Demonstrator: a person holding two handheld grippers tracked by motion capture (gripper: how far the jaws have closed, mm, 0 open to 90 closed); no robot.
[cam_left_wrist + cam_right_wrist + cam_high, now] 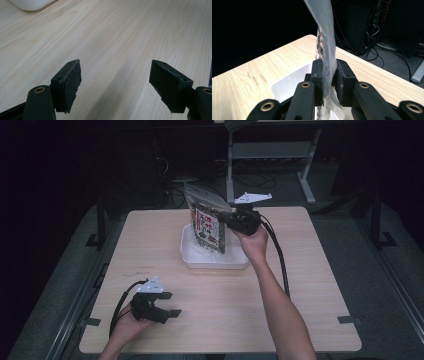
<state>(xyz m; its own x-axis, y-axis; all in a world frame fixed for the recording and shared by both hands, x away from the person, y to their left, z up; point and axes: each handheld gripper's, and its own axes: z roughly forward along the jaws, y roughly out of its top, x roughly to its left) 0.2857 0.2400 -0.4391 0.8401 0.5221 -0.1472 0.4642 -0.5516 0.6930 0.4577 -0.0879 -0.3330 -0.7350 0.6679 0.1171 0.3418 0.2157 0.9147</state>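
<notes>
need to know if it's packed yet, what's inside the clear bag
The clear bag in the right hand-held gripper holds a printed red, black and white packet; what the packet holds is covered.

Left gripper (170,304): black body, two black arms, flat dark pads (73,82) with rough, worn edges. Brass-ringed screw holes on arms. Grey three-cornered plate on top. Black cable loops from back.

Right gripper (225,220): same black build, same grey plate, brass rings on arms, thick black cable along forearm.

Both forearms bare, no sleeves.
</notes>
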